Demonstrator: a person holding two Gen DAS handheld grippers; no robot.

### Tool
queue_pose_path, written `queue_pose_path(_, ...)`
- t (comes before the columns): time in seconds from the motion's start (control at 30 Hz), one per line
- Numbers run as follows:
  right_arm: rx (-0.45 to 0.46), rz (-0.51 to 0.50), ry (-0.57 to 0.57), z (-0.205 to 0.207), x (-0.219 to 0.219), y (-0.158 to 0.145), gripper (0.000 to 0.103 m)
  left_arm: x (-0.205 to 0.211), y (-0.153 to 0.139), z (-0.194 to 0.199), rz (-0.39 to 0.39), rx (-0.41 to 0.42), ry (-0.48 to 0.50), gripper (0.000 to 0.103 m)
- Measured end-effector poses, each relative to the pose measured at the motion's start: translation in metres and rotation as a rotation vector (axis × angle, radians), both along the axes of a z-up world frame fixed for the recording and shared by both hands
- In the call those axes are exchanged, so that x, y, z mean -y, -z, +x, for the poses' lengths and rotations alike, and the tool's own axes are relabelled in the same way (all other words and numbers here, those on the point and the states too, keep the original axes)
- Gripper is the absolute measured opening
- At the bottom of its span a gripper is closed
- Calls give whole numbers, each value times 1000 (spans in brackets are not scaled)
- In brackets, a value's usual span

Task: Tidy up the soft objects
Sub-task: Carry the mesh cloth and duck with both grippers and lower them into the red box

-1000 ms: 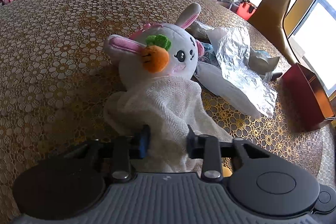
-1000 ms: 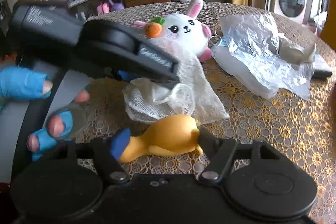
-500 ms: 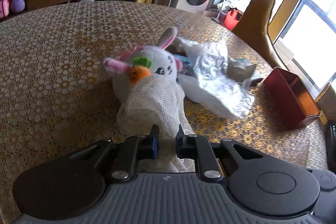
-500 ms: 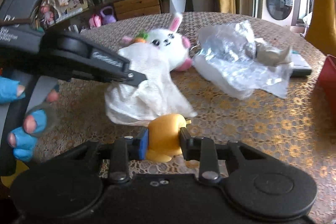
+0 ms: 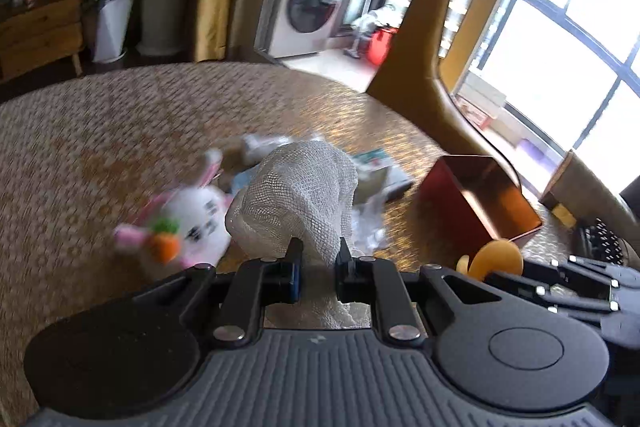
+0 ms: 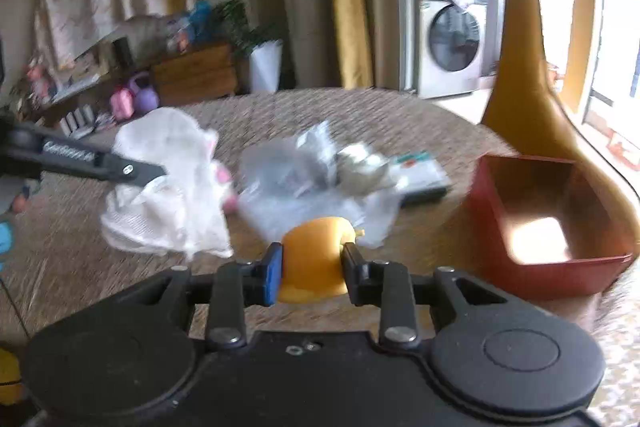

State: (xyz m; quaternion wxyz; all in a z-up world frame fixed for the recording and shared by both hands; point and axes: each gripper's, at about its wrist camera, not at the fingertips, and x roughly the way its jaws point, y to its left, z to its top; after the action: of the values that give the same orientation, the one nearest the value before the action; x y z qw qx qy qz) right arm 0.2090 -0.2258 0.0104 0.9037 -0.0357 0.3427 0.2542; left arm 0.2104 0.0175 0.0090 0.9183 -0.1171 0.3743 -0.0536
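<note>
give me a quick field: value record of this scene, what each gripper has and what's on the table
left gripper: shut on white mesh cloth, lifted off the table
right gripper: shut on yellow soft toy
table: round, gold patterned cover
bunny plush: on the table, carrot on one ear, blurred
red box: open, nothing seen inside, at the right
clear plastic bag: crumpled, mid-table
</note>
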Motion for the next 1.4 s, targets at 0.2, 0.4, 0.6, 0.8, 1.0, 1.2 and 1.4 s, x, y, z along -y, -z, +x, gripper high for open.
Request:
queue_pose_path(0.2, 29, 26, 105, 27, 44, -17, 32, 43, -18, 28, 26, 22, 92, 15)
queue_pose_path(0.4, 49, 23, 202, 54, 84, -22, 32, 95, -26, 57, 56, 28, 179, 15)
queue_pose_path(0.6, 50, -13, 281, 77, 117, -14, 33, 140, -25, 91, 70, 23, 240, 15)
queue_pose_path(0.8, 43, -44, 331, 95, 138, 4, 33, 184, -19, 131, 78, 5, 283, 15)
queue_pose_path(1.0, 33, -75, 359, 112, 155, 21, 33, 223, -11, 171, 78, 1, 310, 15)
queue_pose_path(1.2, 24, -127, 350, 126, 159, 35, 32, 264, 12, 208, 111, -23, 339, 15)
queue_pose_path(1.4, 3, -179, 326, 143, 156, 46, 33, 294, 46, 235, 161, -75, 386, 15)
